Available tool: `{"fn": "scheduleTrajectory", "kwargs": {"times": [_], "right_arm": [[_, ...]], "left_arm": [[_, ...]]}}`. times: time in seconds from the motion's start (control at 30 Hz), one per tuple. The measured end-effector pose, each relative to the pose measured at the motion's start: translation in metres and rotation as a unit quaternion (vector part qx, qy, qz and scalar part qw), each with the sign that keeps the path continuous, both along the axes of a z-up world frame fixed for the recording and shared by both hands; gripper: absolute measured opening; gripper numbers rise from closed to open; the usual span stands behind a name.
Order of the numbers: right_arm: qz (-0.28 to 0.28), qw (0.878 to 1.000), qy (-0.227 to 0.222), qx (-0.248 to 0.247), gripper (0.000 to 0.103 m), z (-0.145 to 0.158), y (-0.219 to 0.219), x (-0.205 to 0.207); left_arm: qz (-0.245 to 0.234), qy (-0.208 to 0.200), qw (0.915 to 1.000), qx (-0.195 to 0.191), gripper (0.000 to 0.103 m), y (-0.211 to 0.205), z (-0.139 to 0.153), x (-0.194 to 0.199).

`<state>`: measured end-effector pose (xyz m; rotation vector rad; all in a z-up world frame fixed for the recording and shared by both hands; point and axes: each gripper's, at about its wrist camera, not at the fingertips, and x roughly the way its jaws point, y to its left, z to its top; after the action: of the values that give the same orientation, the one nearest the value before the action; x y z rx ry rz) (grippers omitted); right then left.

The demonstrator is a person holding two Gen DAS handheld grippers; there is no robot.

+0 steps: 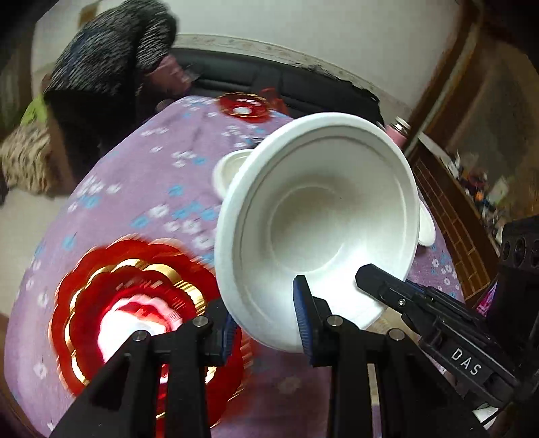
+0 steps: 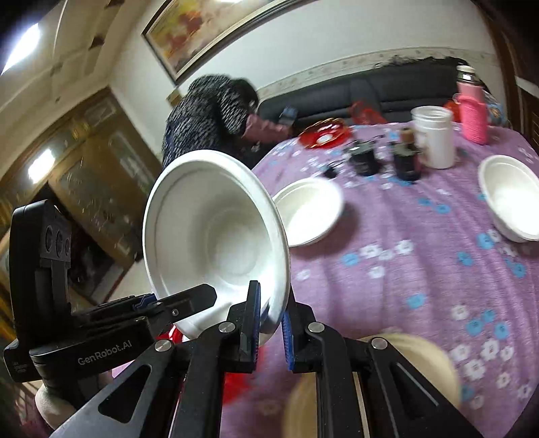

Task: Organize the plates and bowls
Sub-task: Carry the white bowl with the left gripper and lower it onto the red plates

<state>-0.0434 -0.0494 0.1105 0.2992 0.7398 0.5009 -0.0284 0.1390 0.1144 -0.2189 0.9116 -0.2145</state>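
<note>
The white letters "DAS" were seen on the black right gripper (image 1: 362, 281) in the left wrist view. "GenRobot.AI" was printed on the black left gripper (image 2: 205, 294) in the right wrist view.

From my remote seat I see a purple flowered tablecloth (image 2: 421, 236), a white mug (image 2: 434, 138) beside two dark jars (image 2: 406, 158), and a pink flask (image 2: 473, 111) behind them. A person in a speckled top (image 2: 205, 111) bends near the black sofa (image 2: 370, 91). A framed painting (image 2: 202, 30) hangs above.
</note>
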Motion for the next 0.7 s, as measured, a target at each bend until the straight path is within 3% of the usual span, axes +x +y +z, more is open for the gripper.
{"fn": "scheduleTrajectory", "kwargs": {"times": [0.17,0.37,0.6,0.7], "right_arm": [[0.038,0.999,0.018,-0.03,0.014,-0.005,0.062,-0.005],[0.069,0.995,0.055,-0.054,0.014,-0.033,0.126,0.018],[0.07,0.99,0.098,-0.072,0.014,-0.068,0.148,0.026],[0.069,0.989,0.113,-0.073,0.016,-0.079,0.148,0.034]], "left_arm": [[0.06,0.015,0.9978,-0.022,0.029,0.061,-0.016,-0.018],[0.109,0.047,0.9929,-0.012,0.029,0.111,-0.044,-0.02],[0.115,0.093,0.989,-0.009,0.029,0.125,-0.079,-0.011],[0.117,0.084,0.9894,-0.012,0.04,0.126,-0.077,-0.012]]}}
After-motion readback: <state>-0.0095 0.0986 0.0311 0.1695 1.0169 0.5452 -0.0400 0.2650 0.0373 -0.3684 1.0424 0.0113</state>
